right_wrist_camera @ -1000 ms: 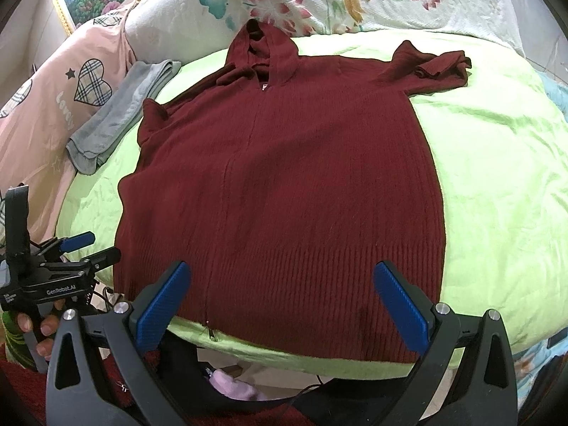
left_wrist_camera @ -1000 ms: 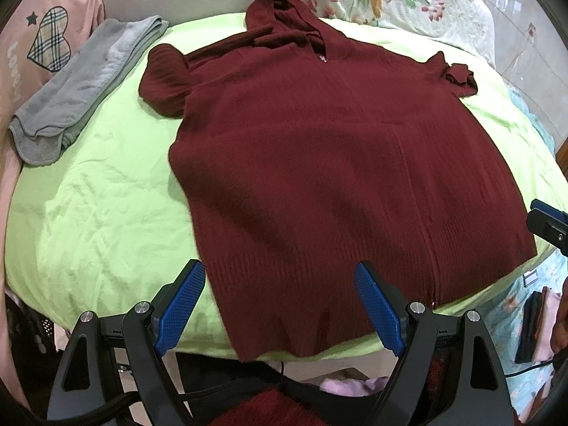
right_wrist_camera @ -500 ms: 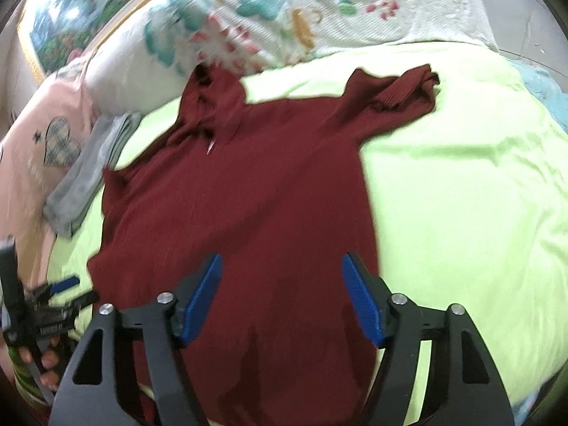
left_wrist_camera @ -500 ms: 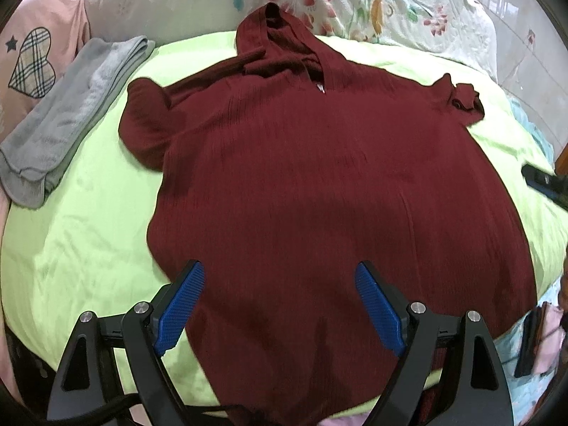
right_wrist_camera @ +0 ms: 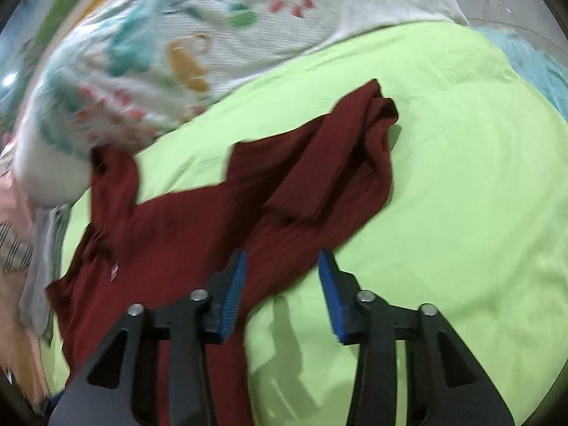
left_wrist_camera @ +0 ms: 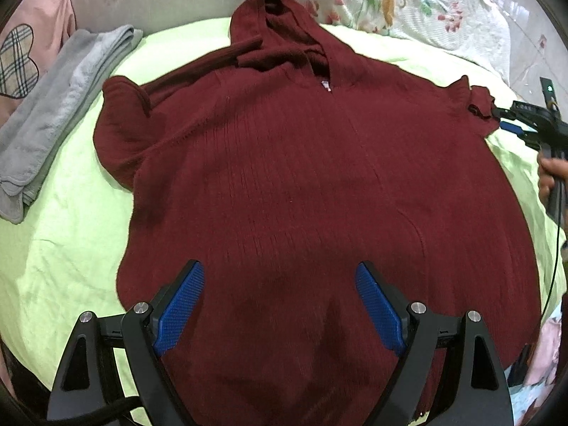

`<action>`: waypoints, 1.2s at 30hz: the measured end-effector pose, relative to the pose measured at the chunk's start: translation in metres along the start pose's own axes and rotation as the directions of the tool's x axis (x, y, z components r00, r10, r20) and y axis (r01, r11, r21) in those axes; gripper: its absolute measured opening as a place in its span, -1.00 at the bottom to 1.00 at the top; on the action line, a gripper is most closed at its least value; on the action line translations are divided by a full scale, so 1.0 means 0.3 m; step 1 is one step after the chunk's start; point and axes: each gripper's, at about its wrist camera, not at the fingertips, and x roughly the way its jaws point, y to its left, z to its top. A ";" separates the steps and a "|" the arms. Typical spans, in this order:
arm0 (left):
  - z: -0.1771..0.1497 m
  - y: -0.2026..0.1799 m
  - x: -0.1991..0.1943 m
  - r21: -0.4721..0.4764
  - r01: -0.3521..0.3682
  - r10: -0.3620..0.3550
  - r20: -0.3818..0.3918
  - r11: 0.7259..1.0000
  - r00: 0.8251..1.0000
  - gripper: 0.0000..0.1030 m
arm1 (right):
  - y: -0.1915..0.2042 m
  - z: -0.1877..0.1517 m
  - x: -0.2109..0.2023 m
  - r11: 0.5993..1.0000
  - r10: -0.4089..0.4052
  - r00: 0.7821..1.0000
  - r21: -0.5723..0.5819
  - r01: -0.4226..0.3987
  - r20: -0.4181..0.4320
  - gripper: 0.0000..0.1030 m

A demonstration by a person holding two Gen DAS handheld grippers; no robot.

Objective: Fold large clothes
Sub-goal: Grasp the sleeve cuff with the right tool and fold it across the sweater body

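Swung over to the sweater's [right_wrist_camera: 184,227] sleeve, right gripper [right_wrist_camera: 280,291] — jaws narrowing, nothing gripped — left gripper [left_wrist_camera: 280,305] wide, empty.

Bare green sheet [right_wrist_camera: 461,177] right of sweater [left_wrist_camera: 301,177]; grey garment [left_wrist_camera: 53,106] left.

Even indoor light, soft shadows; left view sharp, right view motion-blurred; fisheye bending, dark corners.

A bed covered by a lime-green sheet [left_wrist_camera: 71,248] carried 1 dark red hooded sweater [left_wrist_camera: 301,177], spread flat, and 1 folded grey garment [left_wrist_camera: 60,113] near its left sleeve. A floral quilt [left_wrist_camera: 408,7] lay beyond the hood.
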 end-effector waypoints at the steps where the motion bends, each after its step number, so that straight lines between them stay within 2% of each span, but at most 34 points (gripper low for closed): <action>1: 0.005 -0.001 0.008 0.004 -0.009 0.009 0.002 1.000 1.000 0.70 | -0.011 0.021 0.026 1.000 -0.007 1.000 0.006 0.007 -0.002 -0.25; 4: 0.016 0.000 0.034 0.006 -0.014 0.014 -0.013 1.000 1.000 0.70 | -0.029 0.061 0.081 1.000 -0.003 1.000 0.021 0.003 -0.017 -0.33; 5: 0.019 -0.001 0.038 0.016 -0.028 0.028 -0.001 0.999 1.000 0.70 | -0.034 0.068 0.095 1.000 -0.014 1.000 0.024 0.015 -0.021 -0.48; 6: 0.021 -0.001 0.044 0.017 -0.030 0.030 -0.003 0.999 1.000 0.70 | -0.037 0.074 0.107 0.999 -0.021 0.999 0.028 0.022 -0.025 -0.77; 7: 0.022 -0.002 0.051 0.018 -0.031 0.031 -0.005 0.999 1.000 0.70 | -0.040 0.078 0.114 0.999 -0.017 0.999 0.033 0.018 -0.030 -0.91; 12: 0.021 -0.001 0.059 0.012 -0.018 0.018 0.000 1.000 1.000 0.70 | 0.021 0.073 0.041 1.000 0.008 1.000 -0.021 -0.008 0.012 -0.93; 16: 0.008 0.003 0.051 0.004 0.007 -0.007 -0.003 1.000 1.000 0.70 | 0.162 0.028 -0.091 0.988 0.111 0.994 -0.104 -0.110 0.008 -0.93; 19: 0.001 0.018 0.038 -0.008 0.025 -0.025 0.009 1.000 1.000 0.70 | 0.321 -0.024 -0.165 0.958 0.215 0.976 -0.186 -0.218 -0.035 -0.93; 21: -0.003 0.029 0.027 -0.020 0.037 -0.037 0.013 0.999 0.999 0.70 | 0.445 -0.069 -0.182 0.925 0.291 0.952 -0.228 -0.304 -0.091 -0.93; 24: -0.010 0.058 0.006 -0.043 0.052 -0.051 0.023 0.998 0.998 0.70 | 0.652 -0.156 -0.142 0.863 0.382 0.902 -0.271 -0.426 -0.202 -0.93; 27: -0.017 0.099 -0.021 -0.069 0.059 -0.056 0.039 0.996 0.998 0.70 | 0.836 -0.243 -0.052 0.809 0.444 0.844 -0.270 -0.522 -0.301 -0.93; 30: -0.021 0.140 -0.044 -0.082 0.050 -0.046 0.050 0.995 0.998 0.70 | 0.995 -0.319 0.060 0.760 0.505 0.767 -0.217 -0.612 -0.395 -0.93; 32: -0.022 0.167 -0.055 -0.086 0.041 -0.036 0.057 0.995 0.998 0.70 | 1.081 -0.368 0.125 0.738 0.522 0.728 -0.191 -0.647 -0.445 -0.93; 36: -0.009 0.207 -0.061 -0.098 0.023 -0.017 0.069 0.995 0.997 0.70 | 1.181 -0.435 0.227 0.725 0.527 0.685 -0.154 -0.671 -0.503 -0.93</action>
